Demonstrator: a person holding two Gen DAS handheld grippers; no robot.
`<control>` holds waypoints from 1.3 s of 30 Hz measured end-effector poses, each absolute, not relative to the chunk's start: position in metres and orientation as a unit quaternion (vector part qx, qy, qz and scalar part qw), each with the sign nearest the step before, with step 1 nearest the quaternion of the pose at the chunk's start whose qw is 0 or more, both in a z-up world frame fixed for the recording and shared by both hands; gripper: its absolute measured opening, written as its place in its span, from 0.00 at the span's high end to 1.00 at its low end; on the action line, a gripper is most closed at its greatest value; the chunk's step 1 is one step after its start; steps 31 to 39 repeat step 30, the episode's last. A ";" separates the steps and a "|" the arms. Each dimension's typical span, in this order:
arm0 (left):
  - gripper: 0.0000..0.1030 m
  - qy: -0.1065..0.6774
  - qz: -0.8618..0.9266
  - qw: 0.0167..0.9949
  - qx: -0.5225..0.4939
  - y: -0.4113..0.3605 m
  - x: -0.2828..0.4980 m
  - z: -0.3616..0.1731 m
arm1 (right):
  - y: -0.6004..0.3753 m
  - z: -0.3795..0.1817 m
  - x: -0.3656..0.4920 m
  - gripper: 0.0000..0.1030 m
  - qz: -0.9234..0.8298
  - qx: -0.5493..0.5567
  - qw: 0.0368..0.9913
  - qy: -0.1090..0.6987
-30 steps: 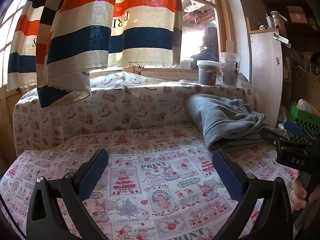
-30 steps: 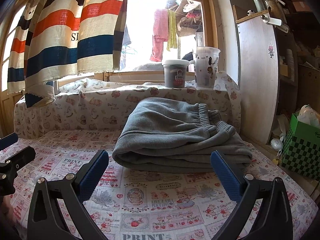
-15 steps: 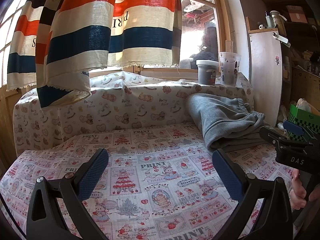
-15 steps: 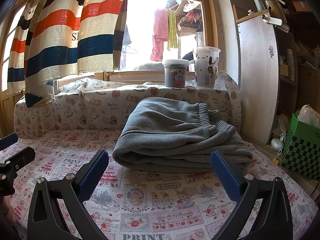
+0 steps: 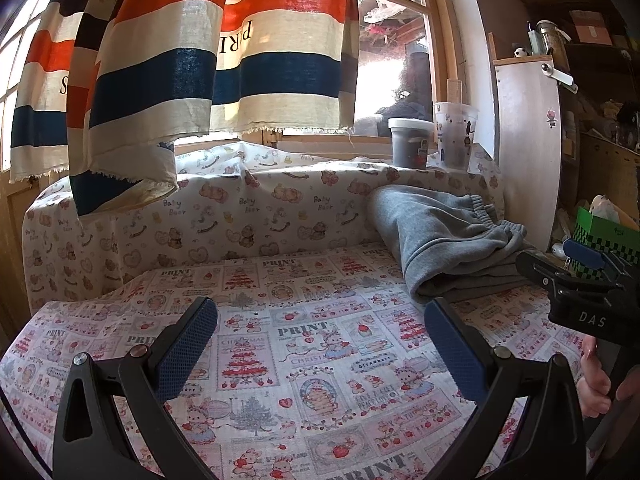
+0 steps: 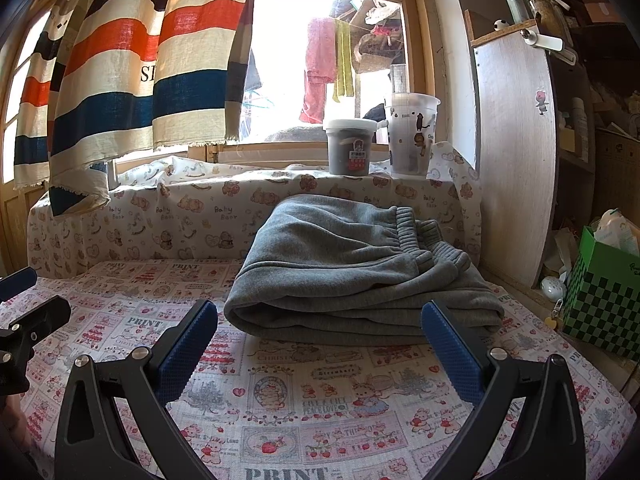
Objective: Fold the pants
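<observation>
Right wrist: fingers [image 6: 188, 354] wide apart, nothing held, pants [image 6: 352, 276] beyond.

- A wooden-framed window [image 6: 328, 60] fills the back wall, with bright daylight pouring through its uncovered right part.
- A striped curtain [image 5: 216, 52] in cream, orange, navy and black hangs over the left part, its frayed hem loose above the sill.
- Laundry [image 6: 320, 68] hangs outside on a line.
- A patterned cloth [image 6: 304, 400] with red Christmas prints covers the flat surface; a paler bear-print cloth [image 5: 240, 216] drapes the raised ledge behind.
- A lidded tub [image 6: 350, 146] and a clear printed cup [image 6: 412, 136] stand side by side on the sill.
- A pale wooden panel [image 6: 516, 152] rises at the right, cluttered shelves beyond it.
- A green checkered bag [image 6: 600, 300] sits low at the right.
</observation>
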State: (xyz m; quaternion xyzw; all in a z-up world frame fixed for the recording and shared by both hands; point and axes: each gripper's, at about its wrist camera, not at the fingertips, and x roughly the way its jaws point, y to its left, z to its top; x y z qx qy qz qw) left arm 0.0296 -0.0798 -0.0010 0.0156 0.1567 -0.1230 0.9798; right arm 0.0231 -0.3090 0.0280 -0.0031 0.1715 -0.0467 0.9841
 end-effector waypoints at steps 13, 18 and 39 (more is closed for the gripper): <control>0.00 0.155 -0.125 0.980 0.016 -0.078 0.031 -0.001 | -0.309 0.028 0.023 0.01 -0.047 -0.003 0.984 0.171; 0.00 0.156 -0.126 0.980 0.017 -0.078 0.031 -0.001 | -0.310 0.028 0.023 0.01 -0.047 -0.003 0.984 0.171; 0.00 0.157 -0.121 0.980 0.017 -0.077 0.032 -0.001 | -0.310 0.028 0.022 0.01 -0.044 -0.003 0.984 0.172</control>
